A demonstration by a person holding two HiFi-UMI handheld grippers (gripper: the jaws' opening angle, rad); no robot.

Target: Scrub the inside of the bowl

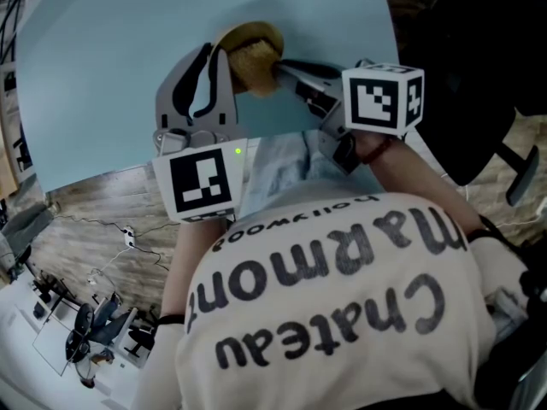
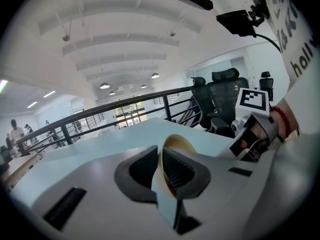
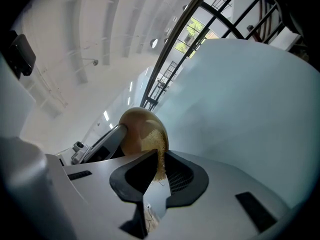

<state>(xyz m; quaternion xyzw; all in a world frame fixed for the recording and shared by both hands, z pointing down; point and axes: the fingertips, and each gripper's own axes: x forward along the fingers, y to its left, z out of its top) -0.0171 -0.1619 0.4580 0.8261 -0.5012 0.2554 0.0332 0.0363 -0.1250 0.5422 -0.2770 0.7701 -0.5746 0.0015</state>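
The bowl (image 1: 249, 34) was tipped up on edge over the pale blue counter (image 1: 111, 75), its thin rim pinched between the nearly closed jaws of the left hand-held gripper (image 1: 219, 58). The right hand-held gripper (image 1: 284, 67) was clamped on a coarse tan scrub pad (image 1: 256, 63) pressed into the bowl's hollow. The bowl looked light, stiff and smooth-walled, so it would likely twist in a rim pinch under hard scrubbing. A deeper bite on the rim seemed safer, while the pad looked soft and springy.
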